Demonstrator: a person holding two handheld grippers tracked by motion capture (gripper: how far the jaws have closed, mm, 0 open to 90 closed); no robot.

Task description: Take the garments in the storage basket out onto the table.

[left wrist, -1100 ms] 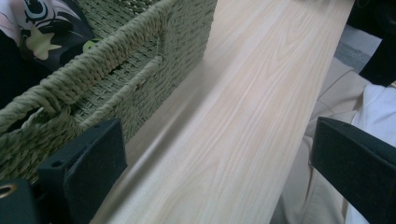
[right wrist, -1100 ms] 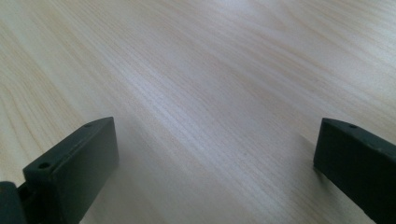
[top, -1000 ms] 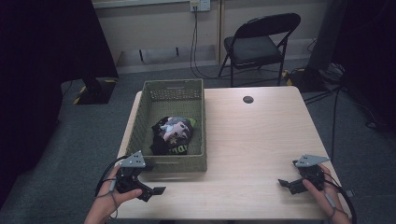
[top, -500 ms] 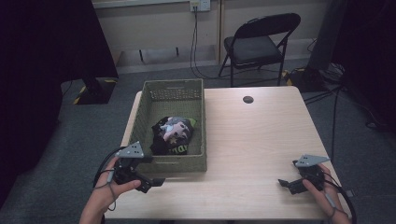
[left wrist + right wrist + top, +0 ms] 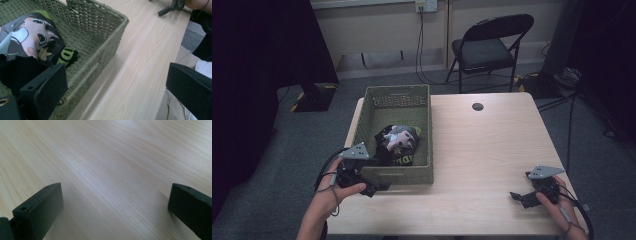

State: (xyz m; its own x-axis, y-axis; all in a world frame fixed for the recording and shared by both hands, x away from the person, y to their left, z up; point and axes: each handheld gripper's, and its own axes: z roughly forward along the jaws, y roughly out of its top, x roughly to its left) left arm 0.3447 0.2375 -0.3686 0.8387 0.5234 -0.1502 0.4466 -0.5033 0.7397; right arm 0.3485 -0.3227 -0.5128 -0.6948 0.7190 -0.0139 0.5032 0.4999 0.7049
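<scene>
Left gripper, fingers spread, straddles the near wall of the green woven basket; it should clear the rim before pinching the printed black cloth. Right gripper, fingers spread, idles near the surface's near-right corner.

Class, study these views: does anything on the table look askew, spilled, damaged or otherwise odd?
Only one thing: the dark printed cloth with a cartoon face lies crumpled in a heap inside the green woven basket, not folded. Nothing looks spilled or damaged, and the basket sits squarely on the pale wooden table.
</scene>
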